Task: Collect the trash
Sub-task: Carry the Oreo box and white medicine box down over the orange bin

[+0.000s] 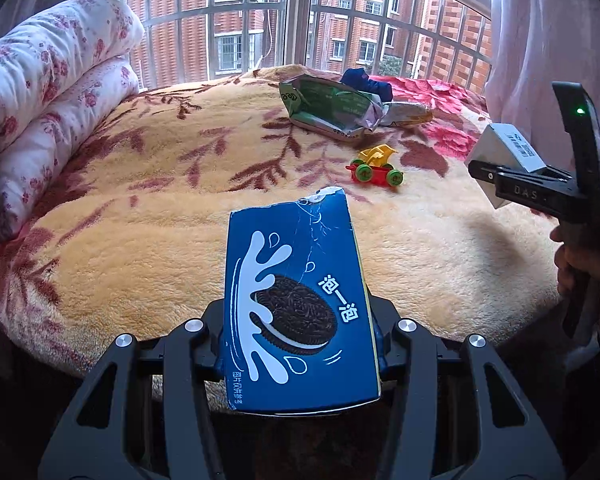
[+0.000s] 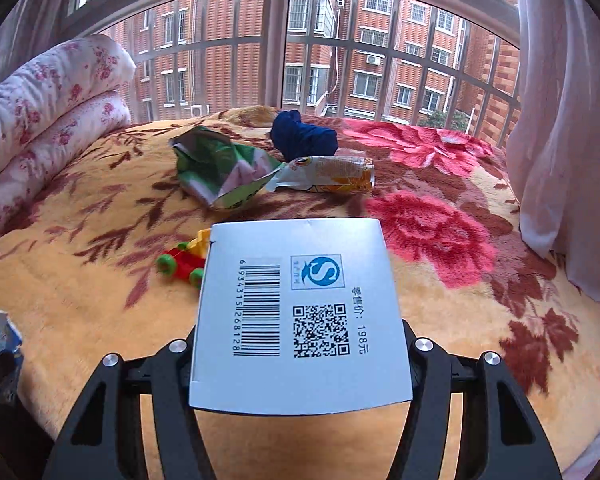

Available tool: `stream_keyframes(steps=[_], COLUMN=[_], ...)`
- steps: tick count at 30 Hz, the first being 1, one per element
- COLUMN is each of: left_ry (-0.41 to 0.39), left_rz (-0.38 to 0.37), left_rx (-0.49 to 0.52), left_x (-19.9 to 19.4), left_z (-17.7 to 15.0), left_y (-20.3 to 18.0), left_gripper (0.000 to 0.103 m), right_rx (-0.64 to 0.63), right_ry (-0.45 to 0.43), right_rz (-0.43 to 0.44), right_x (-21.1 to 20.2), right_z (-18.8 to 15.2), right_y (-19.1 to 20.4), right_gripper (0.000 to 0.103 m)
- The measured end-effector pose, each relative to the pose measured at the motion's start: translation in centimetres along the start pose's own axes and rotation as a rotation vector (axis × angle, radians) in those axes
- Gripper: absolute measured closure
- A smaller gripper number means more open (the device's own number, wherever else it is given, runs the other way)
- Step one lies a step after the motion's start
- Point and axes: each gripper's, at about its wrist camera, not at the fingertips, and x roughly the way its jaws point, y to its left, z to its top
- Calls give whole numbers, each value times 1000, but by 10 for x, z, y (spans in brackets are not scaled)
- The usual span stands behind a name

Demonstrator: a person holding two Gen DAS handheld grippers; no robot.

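Observation:
My left gripper (image 1: 300, 346) is shut on a blue cookie box (image 1: 296, 280) with a torn top edge, held upright above the near part of the bed. My right gripper (image 2: 300, 350) is shut on a pale grey carton (image 2: 300, 288) printed with a barcode and a QR code. In the left wrist view that carton (image 1: 504, 146) and the right gripper (image 1: 500, 178) hang over the bed's right side, with a hand on the handle. A crumpled green snack bag (image 2: 220, 172) and an orange-printed wrapper (image 2: 332, 174) lie far across the blanket.
A plush floral blanket (image 1: 140, 220) covers the bed. A small toy truck (image 1: 376, 166) stands mid-bed, and a dark blue cloth (image 2: 300, 136) lies behind the wrappers. A folded flowered quilt (image 1: 52, 80) is stacked at the left, a sheer curtain (image 2: 560, 120) hangs at the right, and a barred window is behind.

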Motion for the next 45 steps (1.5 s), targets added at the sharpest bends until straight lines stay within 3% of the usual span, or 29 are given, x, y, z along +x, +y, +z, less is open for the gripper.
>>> stream_keyframes(steps=[16,26,32,38,45], left_ry=[8,51,123,236,394], left_rz=[23,-31,-44,-52,-65], left_rx=[63,159,260,333,323], left_x=[-11,-21,-20,-1,33], left_z=[-21,-49,-83,-117,-146], left_y=[-7,-6,-7,-9,-7], left_gripper=[55,55,55,55,55], right_rx=[3,-25,-63,-93,-90], right_ry=[-20,55,166,309,416], right_rz=[143,244,304,360,378], right_x=[-80,-105,-105,-80,-52], right_z=[-68,-116,-151,-183,-201], right_y=[49,67,79,92,102], right_gripper=[42,42,42,42,42])
